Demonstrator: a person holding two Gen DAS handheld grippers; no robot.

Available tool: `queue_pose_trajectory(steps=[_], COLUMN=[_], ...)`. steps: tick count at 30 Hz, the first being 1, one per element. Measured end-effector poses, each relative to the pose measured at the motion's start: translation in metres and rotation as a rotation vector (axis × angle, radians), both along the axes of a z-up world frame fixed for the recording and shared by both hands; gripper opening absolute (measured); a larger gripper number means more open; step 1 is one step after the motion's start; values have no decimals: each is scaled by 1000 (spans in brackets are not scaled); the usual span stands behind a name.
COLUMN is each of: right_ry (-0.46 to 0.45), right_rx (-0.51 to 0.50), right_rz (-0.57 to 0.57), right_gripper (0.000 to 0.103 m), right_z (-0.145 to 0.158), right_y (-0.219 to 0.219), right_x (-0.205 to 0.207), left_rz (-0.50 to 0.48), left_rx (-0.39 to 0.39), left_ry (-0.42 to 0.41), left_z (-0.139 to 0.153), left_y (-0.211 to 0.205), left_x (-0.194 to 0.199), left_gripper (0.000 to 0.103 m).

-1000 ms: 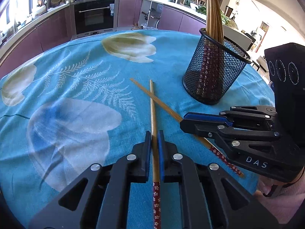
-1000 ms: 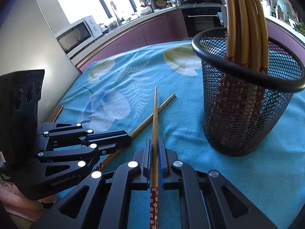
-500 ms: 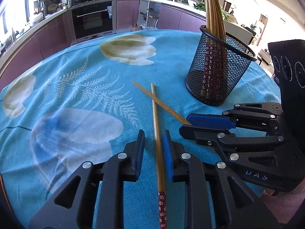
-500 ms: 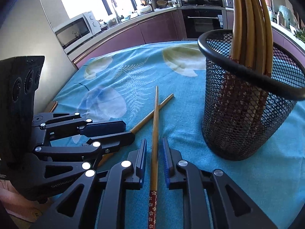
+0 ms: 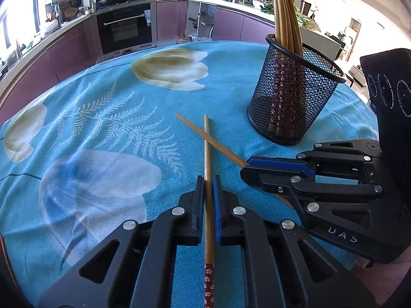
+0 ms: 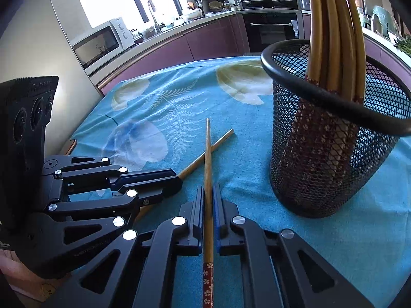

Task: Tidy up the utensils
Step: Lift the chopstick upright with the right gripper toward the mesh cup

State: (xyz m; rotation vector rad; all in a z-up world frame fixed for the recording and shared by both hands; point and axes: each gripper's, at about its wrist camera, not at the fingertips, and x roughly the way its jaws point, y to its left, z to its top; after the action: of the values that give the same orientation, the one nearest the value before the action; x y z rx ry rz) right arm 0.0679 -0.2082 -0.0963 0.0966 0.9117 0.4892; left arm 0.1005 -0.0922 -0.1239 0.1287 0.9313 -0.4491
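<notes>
We see two bamboo chopsticks lying crossed on the desk (image 5: pixel 84 97), which is covered with a blue cloth printed with pale flowers and fern leaves. Each of our grippers has one of them.

The left gripper (image 5: pixel 208 179) has its fingers (image 5: pixel 199 197) pinched on the first chopstick (image 5: pixel 207 154), which runs straight away from the left wrist camera, its red flower-patterned end toward us and its plain tip pointing at the far edge of the desk. The jaws have just closed on it.

The right gripper (image 6: pixel 208 191) pinches the second chopstick (image 6: pixel 207 154) the same way, patterned end toward the camera; its jaws too have just closed. In the left wrist view this second chopstick (image 5: pixel 218 148) runs diagonally under the first and disappears between the right gripper's (image 5: pixel 244 165) fingers. In the right wrist view the first chopstick (image 6: pixel 213 146) slants off to the left gripper (image 6: pixel 179 177).

A black mesh cup (image 5: pixel 292 97) stands upright on the desk near its right edge, just beyond the right gripper and apart from the crossed pair. It holds a bundle of stored chopsticks (image 5: pixel 285 25), patterned ends down, plain ends fanning above the rim. From the right wrist the mesh cup (image 6: pixel 331 154) is close on the right, with the stored chopsticks (image 6: pixel 334 30) rising out of it.

Beyond the desk's far edge are purple kitchen cabinets (image 5: pixel 167 18) and a built-in oven (image 5: pixel 123 25).
</notes>
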Motion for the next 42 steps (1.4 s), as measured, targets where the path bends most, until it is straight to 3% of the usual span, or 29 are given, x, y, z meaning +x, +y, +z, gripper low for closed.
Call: queue_pose_trajectory(steps=[19,42], right_ry=[-75,-103], right_rx=[69,115], right_rz=[-13,8], right_gripper=[6,6], right_z=[31,40], right_y=[-18,-25], right_x=[-17,-25], left_rz=[14,-35], left_rx=[-76,-134], left_ry=[-45,-61], left_z=[28,50], left_y=[17,13], left_x=[-8,-21], left_gripper=[7,8])
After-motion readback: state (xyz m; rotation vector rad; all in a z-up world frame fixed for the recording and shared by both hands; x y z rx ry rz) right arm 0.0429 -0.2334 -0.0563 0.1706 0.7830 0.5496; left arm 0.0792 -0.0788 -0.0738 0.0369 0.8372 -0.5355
